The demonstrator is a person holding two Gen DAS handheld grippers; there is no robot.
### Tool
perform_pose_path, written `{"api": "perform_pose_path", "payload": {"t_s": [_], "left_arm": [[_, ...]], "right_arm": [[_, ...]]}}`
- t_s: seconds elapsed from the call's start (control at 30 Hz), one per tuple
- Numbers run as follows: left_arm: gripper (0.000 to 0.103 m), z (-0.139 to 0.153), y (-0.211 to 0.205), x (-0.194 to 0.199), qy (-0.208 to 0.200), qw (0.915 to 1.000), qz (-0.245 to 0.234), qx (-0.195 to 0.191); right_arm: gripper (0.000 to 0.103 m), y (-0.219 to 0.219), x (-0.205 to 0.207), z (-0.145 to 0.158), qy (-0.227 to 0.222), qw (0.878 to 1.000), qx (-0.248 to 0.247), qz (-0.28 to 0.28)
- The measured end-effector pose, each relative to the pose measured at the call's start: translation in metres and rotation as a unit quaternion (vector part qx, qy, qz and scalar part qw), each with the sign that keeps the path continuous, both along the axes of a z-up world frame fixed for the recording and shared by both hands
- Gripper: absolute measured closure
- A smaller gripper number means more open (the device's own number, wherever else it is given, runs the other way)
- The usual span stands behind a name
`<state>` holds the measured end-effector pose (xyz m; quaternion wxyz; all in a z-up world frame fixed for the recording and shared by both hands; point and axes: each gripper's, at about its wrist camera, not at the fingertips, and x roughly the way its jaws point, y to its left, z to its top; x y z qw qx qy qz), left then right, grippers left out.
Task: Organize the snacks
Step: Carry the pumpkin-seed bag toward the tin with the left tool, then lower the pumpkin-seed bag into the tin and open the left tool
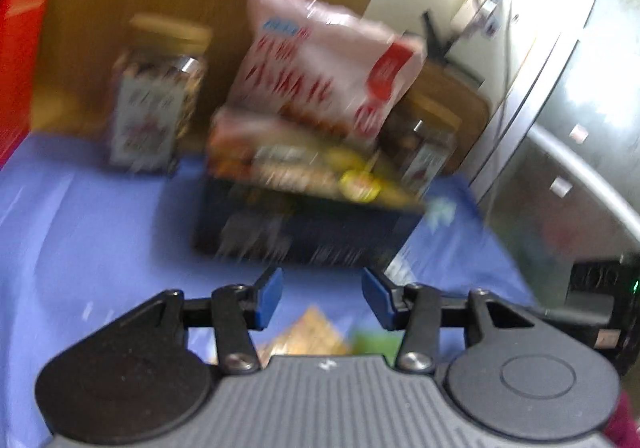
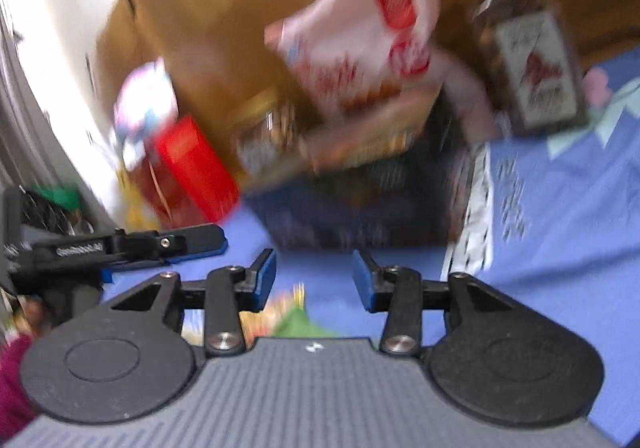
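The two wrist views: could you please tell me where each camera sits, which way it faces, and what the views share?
Left wrist: sits behind the left gripper, jaws open and empty, looking forward and down at the dark box piled with snacks on the blue cloth.
Right wrist: sits behind the right gripper, jaws open and empty, facing the same box; the left gripper shows at the left edge.
Shared: box, white-and-red bag, jars, cloth; both blurred.

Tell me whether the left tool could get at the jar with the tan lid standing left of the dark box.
Probably yes. The left tool is open and empty, and only bare blue tablecloth lies between it and the jar. The dark box sits off to the jar's right, clear of that path, though the view is blurred.
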<state>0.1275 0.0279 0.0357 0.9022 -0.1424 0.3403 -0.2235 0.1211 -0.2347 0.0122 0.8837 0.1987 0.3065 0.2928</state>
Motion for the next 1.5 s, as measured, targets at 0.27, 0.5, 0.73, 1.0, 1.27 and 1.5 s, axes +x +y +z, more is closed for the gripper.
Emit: {"api": "perform_pose_path", "payload": {"t_s": [0.27,0.5,0.73,1.0,1.27,1.5], "left_arm": [[0.059,-0.022,0.042,-0.038,0.048,0.9973,0.033,-0.045],[0.056,-0.027,0.057,-0.044,0.057,0.9959,0.039,-0.059],[0.049,-0.034,0.047,-0.024,0.07,0.9949,0.029,-0.067],[0.071,-0.046,0.045,-0.024,0.083,0.9932,0.028,-0.076],[0.077,-0.021,0.055,-0.033,0.054,0.9938,0.03,-0.093],[0.077,0.014,0.035,-0.012,0.008,0.9971,0.009,-0.075]], "right_arm": [[0.057,0.046,-0.005,-0.011,0.032,0.995,-0.068,0.062],[0.058,0.057,-0.044,-0.006,0.046,0.982,-0.052,0.175],[0.057,0.029,-0.015,-0.01,0.068,0.996,-0.008,0.057],[0.078,0.068,-0.011,-0.027,0.076,0.994,-0.016,0.081],[0.086,0.073,-0.021,-0.011,0.022,0.996,-0.03,0.083],[0.086,0.063,-0.015,0.012,-0.042,0.998,-0.026,0.047]]}}
